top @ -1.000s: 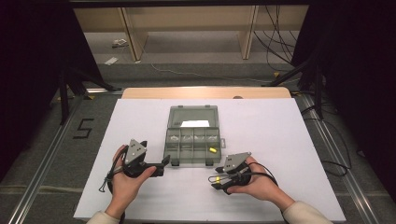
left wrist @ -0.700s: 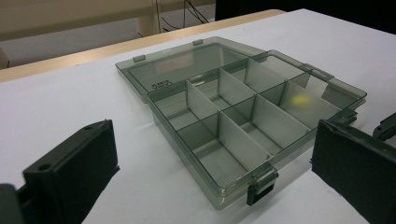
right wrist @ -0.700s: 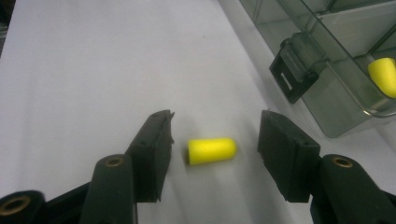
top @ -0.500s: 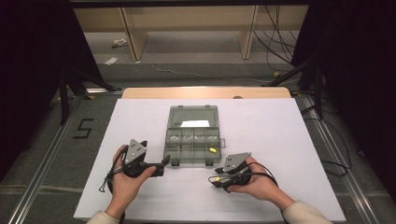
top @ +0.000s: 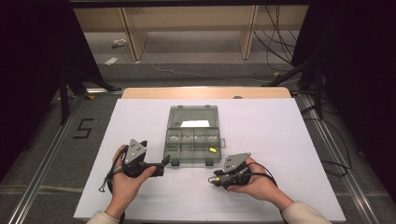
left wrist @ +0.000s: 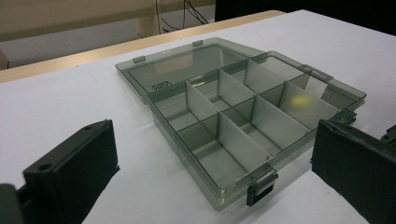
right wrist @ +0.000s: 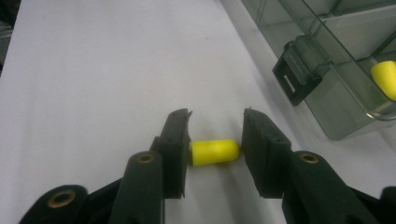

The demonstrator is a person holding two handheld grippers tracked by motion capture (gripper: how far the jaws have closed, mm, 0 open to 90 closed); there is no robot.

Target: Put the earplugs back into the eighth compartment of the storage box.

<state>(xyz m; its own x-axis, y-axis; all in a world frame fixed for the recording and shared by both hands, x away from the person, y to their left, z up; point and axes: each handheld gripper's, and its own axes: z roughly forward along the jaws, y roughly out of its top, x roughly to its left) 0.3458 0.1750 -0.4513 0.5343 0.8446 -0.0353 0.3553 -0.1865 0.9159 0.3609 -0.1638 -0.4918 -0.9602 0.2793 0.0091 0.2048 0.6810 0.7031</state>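
A clear grey compartment box [top: 168,148] lies open at the middle of the white table, its lid [top: 192,114] flat behind it. One yellow foam plug [top: 212,150] rests in its front right compartment, also seen as a yellow plug [right wrist: 385,78] in the right gripper view. My right gripper [right wrist: 217,116] sits low on the table in front of the box's right corner. Its jaws have just been closing, and both pads now touch the ends of a second yellow plug [right wrist: 215,152]. My left gripper [left wrist: 217,135] is open at the box's front left corner, with nothing between its jaws.
A black latch [right wrist: 299,74] sticks out from the box's front wall close to the right gripper. White table surface [top: 280,135] spreads to both sides of the box. A wooden edge [top: 205,92] runs along the far side, with floor and cables beyond.
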